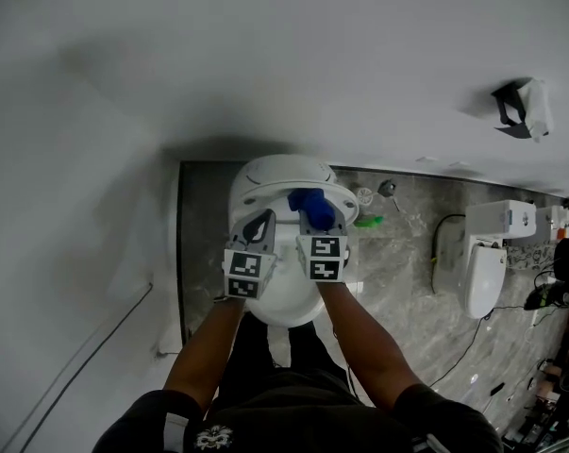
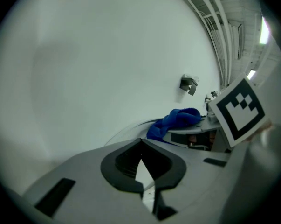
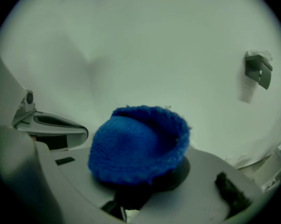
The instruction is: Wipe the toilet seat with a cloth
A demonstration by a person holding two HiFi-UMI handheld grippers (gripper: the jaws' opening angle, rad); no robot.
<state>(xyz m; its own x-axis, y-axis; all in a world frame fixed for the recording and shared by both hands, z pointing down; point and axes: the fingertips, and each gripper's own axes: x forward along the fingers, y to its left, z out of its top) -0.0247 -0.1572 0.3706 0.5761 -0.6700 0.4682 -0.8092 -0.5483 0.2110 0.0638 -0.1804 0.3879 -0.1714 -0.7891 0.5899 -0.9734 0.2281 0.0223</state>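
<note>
At lower centre, the left gripper (image 1: 259, 225) is seen with jaws pressed together, nothing between them. Just right of it, the blue cloth (image 1: 313, 204) is clamped in the right gripper (image 1: 316, 219), over the white toilet (image 1: 265, 173). Grey floor (image 1: 407, 253) is seen beyond.

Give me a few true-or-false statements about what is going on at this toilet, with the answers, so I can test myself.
1. The right gripper holds a blue cloth. True.
2. The left gripper grips part of the same cloth. False: its fingers are closed together with nothing between them.
3. The cloth is lying on the floor. False: it is held up over the toilet.
4. A second toilet is in sight off to the right in the head view. True.
</note>
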